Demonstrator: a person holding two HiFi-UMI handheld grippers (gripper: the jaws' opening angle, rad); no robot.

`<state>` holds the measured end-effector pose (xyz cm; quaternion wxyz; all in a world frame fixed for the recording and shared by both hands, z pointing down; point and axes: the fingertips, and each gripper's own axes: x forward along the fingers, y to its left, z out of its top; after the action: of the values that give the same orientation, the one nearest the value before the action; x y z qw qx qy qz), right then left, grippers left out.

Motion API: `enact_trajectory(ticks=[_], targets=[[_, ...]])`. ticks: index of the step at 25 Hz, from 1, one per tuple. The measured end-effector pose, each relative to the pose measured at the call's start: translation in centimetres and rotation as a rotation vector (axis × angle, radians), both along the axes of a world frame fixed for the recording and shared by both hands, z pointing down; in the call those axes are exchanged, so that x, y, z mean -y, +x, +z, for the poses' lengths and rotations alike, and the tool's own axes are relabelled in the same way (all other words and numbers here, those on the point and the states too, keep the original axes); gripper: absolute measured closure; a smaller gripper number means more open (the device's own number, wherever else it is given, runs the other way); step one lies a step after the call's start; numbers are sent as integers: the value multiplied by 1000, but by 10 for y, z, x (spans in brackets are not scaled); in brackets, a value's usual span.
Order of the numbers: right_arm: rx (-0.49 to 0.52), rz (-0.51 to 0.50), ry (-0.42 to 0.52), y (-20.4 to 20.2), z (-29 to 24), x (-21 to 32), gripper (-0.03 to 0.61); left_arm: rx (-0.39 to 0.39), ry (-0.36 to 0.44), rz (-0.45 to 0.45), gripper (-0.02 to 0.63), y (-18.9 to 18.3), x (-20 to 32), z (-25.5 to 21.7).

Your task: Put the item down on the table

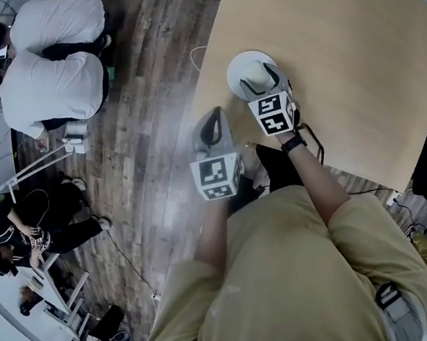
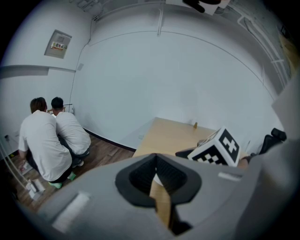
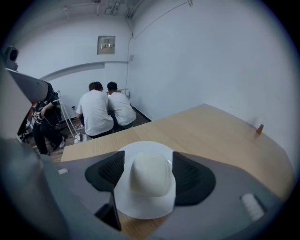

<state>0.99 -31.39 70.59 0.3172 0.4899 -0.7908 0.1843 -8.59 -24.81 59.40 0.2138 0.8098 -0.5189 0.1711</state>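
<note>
The right gripper [image 3: 149, 163] has the hat [image 3: 149, 178] squarely between its jaws: the two dark pads stand against either side of the pale crown, apparently clamped on it, with the white brim spreading out beneath and in front of them. The hat is upright, crown up, and its brim lies roughly level with the table [image 3: 215, 133], so the table is straight below it and the put-down looks like a plain lowering with no turn needed. From the head view the hat [image 1: 250, 66] is over the table's near corner, close to the edge on the person's side, with far more bare wood beyond it. Whether the brim already touches the wood I cannot tell from any view. The left gripper [image 1: 210, 129] is off the table, over the floor [image 1: 139, 136], just left of the right one, and takes no part; its jaws meet at the tips with nothing between them. The step in hand, as I judge it, is to settle the brim flat and only then part the right jaws.
</note>
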Motion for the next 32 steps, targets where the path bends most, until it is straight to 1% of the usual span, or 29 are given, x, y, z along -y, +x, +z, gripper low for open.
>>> enact_trajectory(ticks=[3, 7, 13, 15, 17, 18, 20, 25, 32], targets=[[7, 22, 20, 3, -14, -11, 255, 7, 25, 8, 611, -1, -7, -11], [6, 43, 54, 6, -36, -35, 284, 1, 52, 18, 611, -2, -23, -27], [19, 81, 95, 12, -67, -70, 305, -16, 113, 62, 611, 2, -46, -51], [19, 98, 107, 17, -75, -81, 318, -18, 126, 72, 612, 6, -53, -57], [19, 111, 125, 22, -88, -93, 356, -21, 139, 81, 611, 10, -61, -63], [24, 116, 138, 23, -96, -98, 362, -23, 145, 86, 611, 12, -66, -67], [30, 122, 164, 24, -112, -110, 376, -26, 156, 93, 611, 14, -76, -73], [10, 118, 231, 28, -146, -139, 390, -27, 180, 115, 612, 18, -99, -82], [45, 180, 295, 51, -188, -175, 442, -26, 196, 153, 611, 24, -129, -91]])
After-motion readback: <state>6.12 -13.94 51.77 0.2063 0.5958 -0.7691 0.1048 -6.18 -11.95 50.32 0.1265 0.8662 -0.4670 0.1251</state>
